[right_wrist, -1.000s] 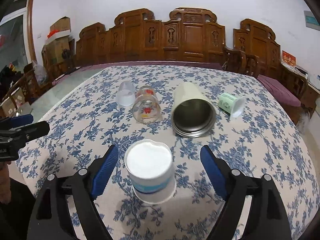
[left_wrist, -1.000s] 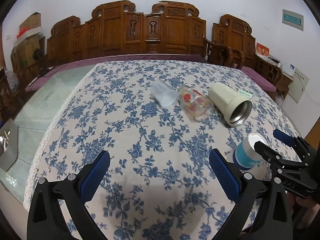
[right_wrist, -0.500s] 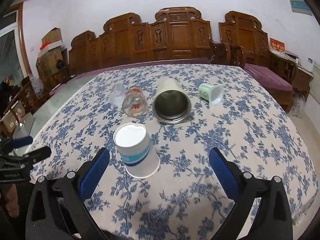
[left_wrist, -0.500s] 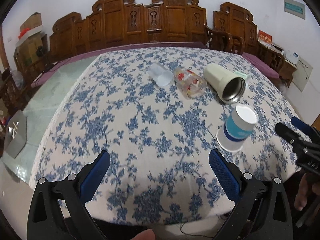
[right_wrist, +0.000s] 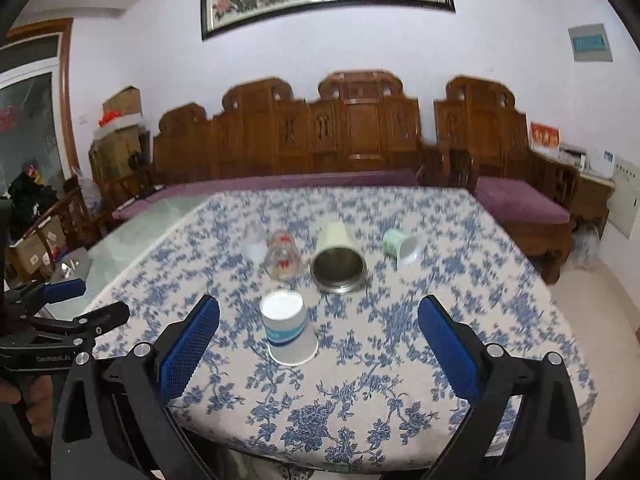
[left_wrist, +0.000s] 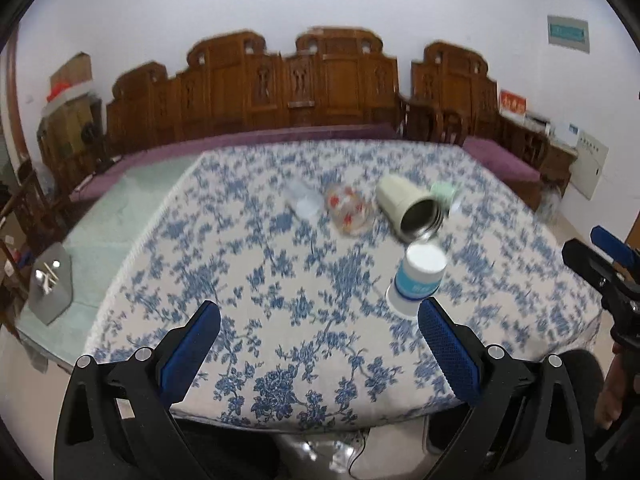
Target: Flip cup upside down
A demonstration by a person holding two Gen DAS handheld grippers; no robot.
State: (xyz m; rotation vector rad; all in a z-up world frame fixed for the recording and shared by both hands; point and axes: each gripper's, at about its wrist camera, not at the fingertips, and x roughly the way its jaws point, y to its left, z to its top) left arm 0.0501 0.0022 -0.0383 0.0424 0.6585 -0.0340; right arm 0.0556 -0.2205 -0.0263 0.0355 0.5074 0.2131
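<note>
A white paper cup with a blue band (right_wrist: 289, 331) stands upside down, rim on the floral tablecloth (right_wrist: 400, 320), near the table's front edge; it also shows in the left wrist view (left_wrist: 418, 284). My right gripper (right_wrist: 318, 342) is open and empty, held back from the cup over the table edge. My left gripper (left_wrist: 318, 346) is open and empty, off the table's front, left of the cup. Each gripper shows in the other's view: the right one (left_wrist: 600, 254) at the far right, the left one (right_wrist: 80, 300) at the far left.
Behind the cup lie a cream steel-lined tumbler (right_wrist: 338, 260), a printed glass (right_wrist: 282, 258), a clear plastic cup (right_wrist: 254, 244) and a green cup (right_wrist: 398, 244), all on their sides. Carved wooden benches (right_wrist: 352, 132) stand beyond the table. A glass-topped side surface (left_wrist: 104, 216) lies left.
Both grippers have pulled back and up from the table. The right gripper, which straddled the upside-down cup a second ago, now stands clear of it. The cup has stayed put.
</note>
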